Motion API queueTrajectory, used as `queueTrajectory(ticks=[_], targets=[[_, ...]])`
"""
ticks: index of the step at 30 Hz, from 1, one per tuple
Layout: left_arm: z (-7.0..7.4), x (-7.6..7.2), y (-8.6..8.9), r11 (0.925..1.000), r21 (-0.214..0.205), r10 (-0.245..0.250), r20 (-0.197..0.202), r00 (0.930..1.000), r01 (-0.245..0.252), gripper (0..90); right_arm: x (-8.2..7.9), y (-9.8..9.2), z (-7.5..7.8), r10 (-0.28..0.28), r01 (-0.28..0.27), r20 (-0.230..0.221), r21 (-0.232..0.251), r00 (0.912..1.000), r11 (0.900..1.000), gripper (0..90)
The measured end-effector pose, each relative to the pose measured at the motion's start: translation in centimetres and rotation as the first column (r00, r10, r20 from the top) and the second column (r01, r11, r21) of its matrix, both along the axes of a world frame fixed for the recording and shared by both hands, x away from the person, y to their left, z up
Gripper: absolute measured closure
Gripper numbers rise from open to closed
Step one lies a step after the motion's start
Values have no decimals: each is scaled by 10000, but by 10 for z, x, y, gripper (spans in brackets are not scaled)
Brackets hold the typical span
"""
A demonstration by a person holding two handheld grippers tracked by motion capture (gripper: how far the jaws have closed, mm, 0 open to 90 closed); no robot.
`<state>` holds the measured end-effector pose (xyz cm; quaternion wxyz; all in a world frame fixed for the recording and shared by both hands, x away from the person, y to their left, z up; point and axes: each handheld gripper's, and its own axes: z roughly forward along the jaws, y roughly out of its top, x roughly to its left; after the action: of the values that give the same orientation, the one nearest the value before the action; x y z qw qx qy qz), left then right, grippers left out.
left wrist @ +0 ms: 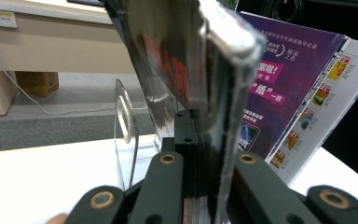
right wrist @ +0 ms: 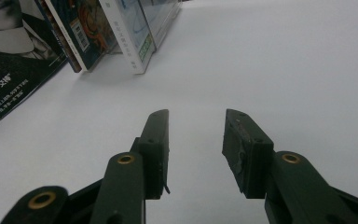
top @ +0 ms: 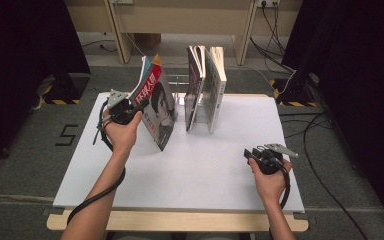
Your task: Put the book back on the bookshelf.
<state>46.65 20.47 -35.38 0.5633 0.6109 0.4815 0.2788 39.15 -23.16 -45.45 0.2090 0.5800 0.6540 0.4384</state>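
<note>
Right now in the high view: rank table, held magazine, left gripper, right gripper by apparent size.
1. white table, by far the largest.
2. held magazine, clamped in the shut left gripper.
3. The left gripper and the open right gripper look alike; hands partly cover both, so no ranking.

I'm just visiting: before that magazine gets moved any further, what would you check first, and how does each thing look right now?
1. Left gripper clamped on the magazine: ok, jaws pressed on its edge.
2. Magazine upright: not ok, it tilts, its lower corner near the white board.
3. Clear stand free to take it: cannot tell.
4. Other magazines steady: ok, standing on edge together.
5. Right gripper out of the way: ok, open, nothing between its jaws, off to the right.
</note>
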Motion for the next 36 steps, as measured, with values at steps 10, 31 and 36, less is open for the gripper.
queueTrajectory(ticks=[10,31,36], targets=[[11,10,-7,9997,243,-86,-46,10000,87,863,0,-2,1,-21,21,59,48,10000,10000,613],[50,46,-17,9986,509,122,517,9986,-148,864,0,-7,2,-123,121,121,193,9999,9997,613],[50,55,-22,9980,582,215,505,9985,-244,865,0,-7,2,-99,97,127,179,9999,9998,613]])
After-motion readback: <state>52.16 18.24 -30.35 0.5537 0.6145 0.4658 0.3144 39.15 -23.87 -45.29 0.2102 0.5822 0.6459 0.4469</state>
